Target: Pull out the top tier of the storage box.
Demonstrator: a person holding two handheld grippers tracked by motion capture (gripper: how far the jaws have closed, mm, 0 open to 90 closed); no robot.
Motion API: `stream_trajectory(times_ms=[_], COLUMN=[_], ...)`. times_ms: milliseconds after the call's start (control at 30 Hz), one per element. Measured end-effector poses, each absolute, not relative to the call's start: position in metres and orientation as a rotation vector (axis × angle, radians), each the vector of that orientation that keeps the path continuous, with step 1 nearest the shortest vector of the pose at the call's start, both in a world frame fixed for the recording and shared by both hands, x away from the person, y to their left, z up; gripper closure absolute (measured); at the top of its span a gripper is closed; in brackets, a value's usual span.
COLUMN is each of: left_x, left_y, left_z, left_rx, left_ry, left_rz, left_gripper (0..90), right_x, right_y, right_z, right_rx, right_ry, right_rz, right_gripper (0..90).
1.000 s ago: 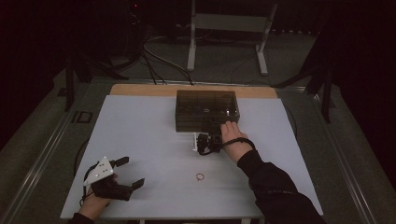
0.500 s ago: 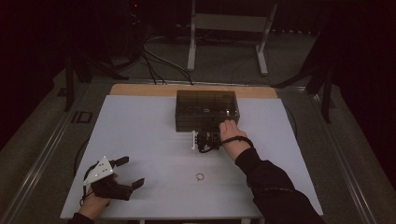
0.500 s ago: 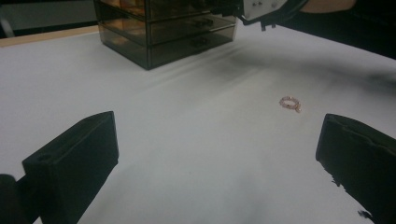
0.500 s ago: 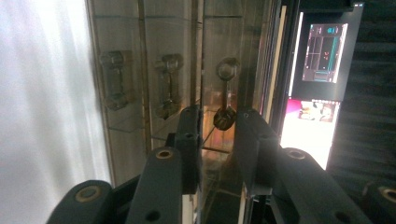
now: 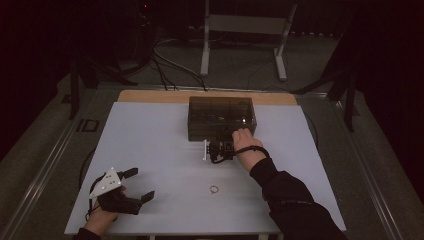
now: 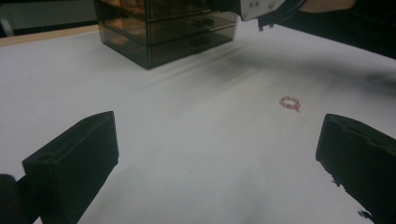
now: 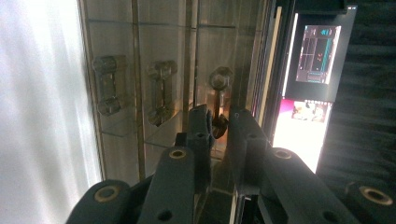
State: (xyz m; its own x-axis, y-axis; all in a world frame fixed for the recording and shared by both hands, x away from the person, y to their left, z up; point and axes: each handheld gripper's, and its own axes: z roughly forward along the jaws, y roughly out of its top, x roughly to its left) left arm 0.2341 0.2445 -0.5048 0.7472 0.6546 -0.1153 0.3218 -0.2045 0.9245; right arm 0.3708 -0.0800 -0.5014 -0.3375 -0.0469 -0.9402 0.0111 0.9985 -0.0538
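A dark see-through drawer box [image 5: 222,117] stands at the back middle of the white table; it also shows in the left gripper view [image 6: 163,28]. In the right gripper view its front carries three clear handles. My right gripper [image 5: 221,142] is up against that front. Its jaws [image 7: 218,123] have just been closing and now pinch the end of one drawer handle [image 7: 219,79]. A small pinkish ring [image 5: 214,189] lies on the table in front of the box, also seen ahead of the left gripper's jaws [image 6: 290,102]. My left gripper [image 5: 140,184] rests near the front left corner, open and holding nothing [image 6: 219,154].
The white table top [image 5: 150,140] ends in a wooden strip [image 5: 150,96] at the back. Behind it a metal stand [image 5: 240,30] and cables sit on the dark floor. Two other handles [image 7: 106,84] [image 7: 161,91] lie beside the gripped one. A lit screen [image 7: 320,53] glows beyond the box.
The right hand has edged slightly toward the box front. The left hand, the ring and the box have stayed where they were.
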Motion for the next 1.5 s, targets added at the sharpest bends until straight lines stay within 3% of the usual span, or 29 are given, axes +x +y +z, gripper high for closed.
stream_trajectory(times_ms=[1500], left_x=[0.234], left_y=[0.243], left_z=[-0.506], left_rx=[1.82], left_ry=[0.755], left_rz=[0.359], left_gripper=[0.0], right_x=[0.341], right_y=[-0.082], right_z=[-0.5], right_rx=[-0.043], right_ry=[1.92], right_rz=[-0.048], right_gripper=[80.5])
